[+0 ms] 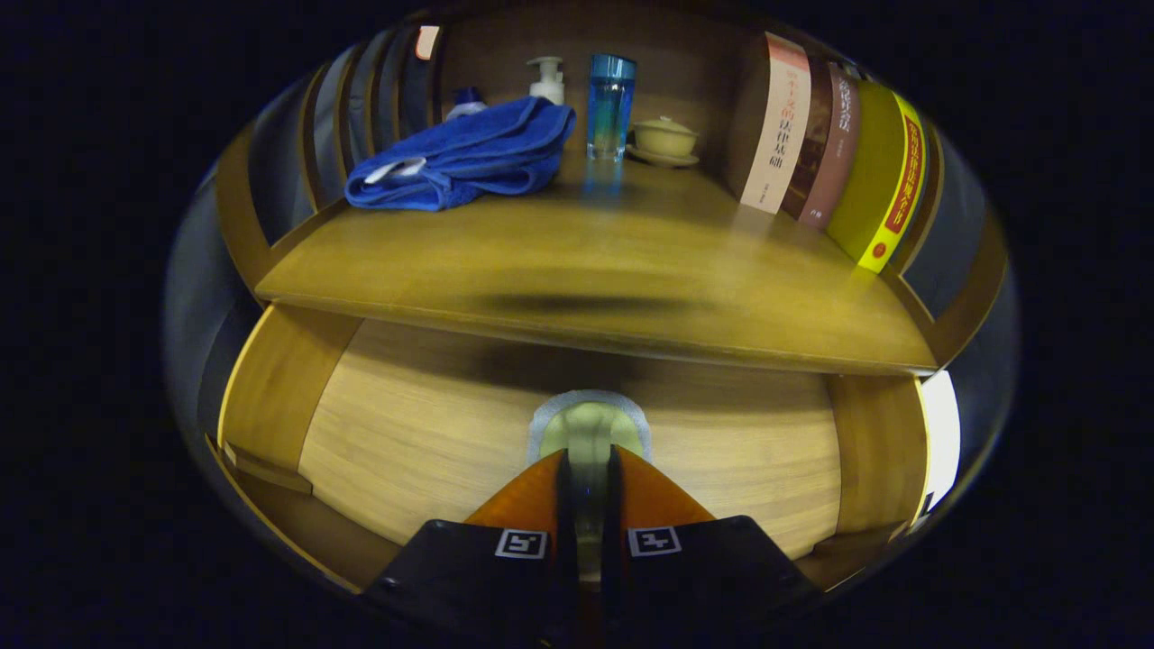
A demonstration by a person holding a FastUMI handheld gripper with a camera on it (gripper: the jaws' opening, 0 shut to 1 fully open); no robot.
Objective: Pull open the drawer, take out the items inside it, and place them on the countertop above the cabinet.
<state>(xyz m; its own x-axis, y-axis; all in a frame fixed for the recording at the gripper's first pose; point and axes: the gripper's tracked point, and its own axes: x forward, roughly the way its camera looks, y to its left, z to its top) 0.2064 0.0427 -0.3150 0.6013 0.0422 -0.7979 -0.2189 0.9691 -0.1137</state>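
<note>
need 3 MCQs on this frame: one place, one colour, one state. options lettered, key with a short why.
1. Where does the blue glass tumbler stand on the countertop?
A. between the blue towel and the lidded cup
B. in front of the books
C. inside the drawer

2. What colour is the folded towel?
A. white
B. blue
C. yellow

3. What are the fingers of the hand-held gripper doing?
A. spread wide over the countertop
B. closed on a pale green item with a grey rim
C. gripping a book

Key:
1. A, the tumbler stands right of the towel and left of the lidded cup, with the books farther along.
2. B, the cloth is plainly blue.
3. B, both orange fingers press on the pale green item above the open drawer's floor.
</note>
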